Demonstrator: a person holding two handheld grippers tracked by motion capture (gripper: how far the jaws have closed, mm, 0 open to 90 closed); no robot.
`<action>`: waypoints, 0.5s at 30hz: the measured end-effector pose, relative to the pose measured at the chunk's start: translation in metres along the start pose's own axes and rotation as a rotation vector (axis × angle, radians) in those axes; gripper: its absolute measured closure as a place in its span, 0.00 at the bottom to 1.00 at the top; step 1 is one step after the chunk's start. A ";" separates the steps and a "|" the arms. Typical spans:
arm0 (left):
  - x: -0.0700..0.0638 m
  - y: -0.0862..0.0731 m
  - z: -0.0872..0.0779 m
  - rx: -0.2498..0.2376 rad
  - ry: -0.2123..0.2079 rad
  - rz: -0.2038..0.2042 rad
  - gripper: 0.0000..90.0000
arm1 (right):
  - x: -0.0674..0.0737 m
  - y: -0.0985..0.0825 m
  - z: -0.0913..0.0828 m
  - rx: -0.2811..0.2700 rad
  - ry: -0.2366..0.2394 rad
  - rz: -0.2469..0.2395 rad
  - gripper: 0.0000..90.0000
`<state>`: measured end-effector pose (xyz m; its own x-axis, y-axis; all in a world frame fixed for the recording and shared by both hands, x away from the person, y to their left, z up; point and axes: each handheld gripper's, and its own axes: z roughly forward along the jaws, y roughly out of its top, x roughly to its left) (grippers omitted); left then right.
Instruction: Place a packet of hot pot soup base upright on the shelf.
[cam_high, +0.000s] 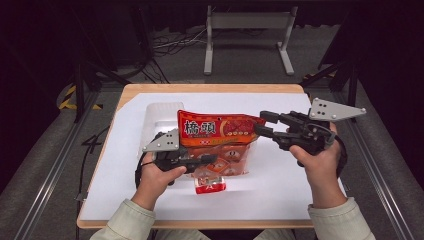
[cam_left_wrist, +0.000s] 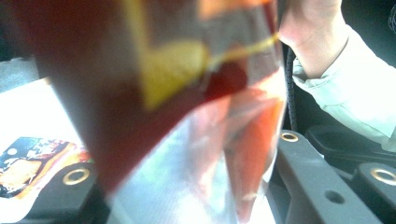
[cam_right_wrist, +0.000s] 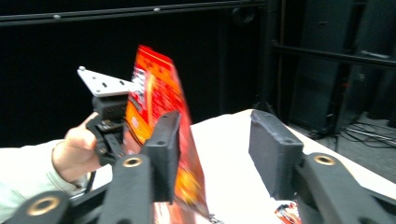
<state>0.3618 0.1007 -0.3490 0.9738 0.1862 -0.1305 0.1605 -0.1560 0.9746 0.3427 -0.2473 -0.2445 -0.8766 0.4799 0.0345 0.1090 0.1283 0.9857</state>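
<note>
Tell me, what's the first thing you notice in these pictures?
A big red and orange snack bag held up over the middle of the white table. The left gripper pinches its lower edge, while the right gripper sits by its top corner with jaws apart. One small red packet lies on the table below.

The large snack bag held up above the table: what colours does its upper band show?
Red with white characters on the snack bag, clearest in the high view.

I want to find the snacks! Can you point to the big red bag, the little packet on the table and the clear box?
big red bag (cam_high: 215, 129): high view, its printed top.
little packet (cam_high: 210, 186): high view, its middle.
clear box (cam_high: 160, 112): high view, its far-left wall.
</note>
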 end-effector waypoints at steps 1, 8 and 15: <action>0.000 0.000 -0.001 -0.002 0.002 0.000 0.79 | -0.003 -0.004 -0.006 -0.001 -0.013 0.001 0.56; 0.003 0.001 -0.005 -0.012 0.014 -0.011 0.79 | -0.014 -0.024 -0.032 0.035 -0.112 0.015 0.55; 0.002 0.006 -0.008 -0.006 0.020 -0.008 0.79 | -0.019 -0.046 -0.051 0.051 -0.175 0.046 0.53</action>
<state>0.3638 0.1076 -0.3423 0.9692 0.2063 -0.1344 0.1667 -0.1482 0.9748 0.3306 -0.3069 -0.2820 -0.7759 0.6292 0.0455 0.1746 0.1448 0.9739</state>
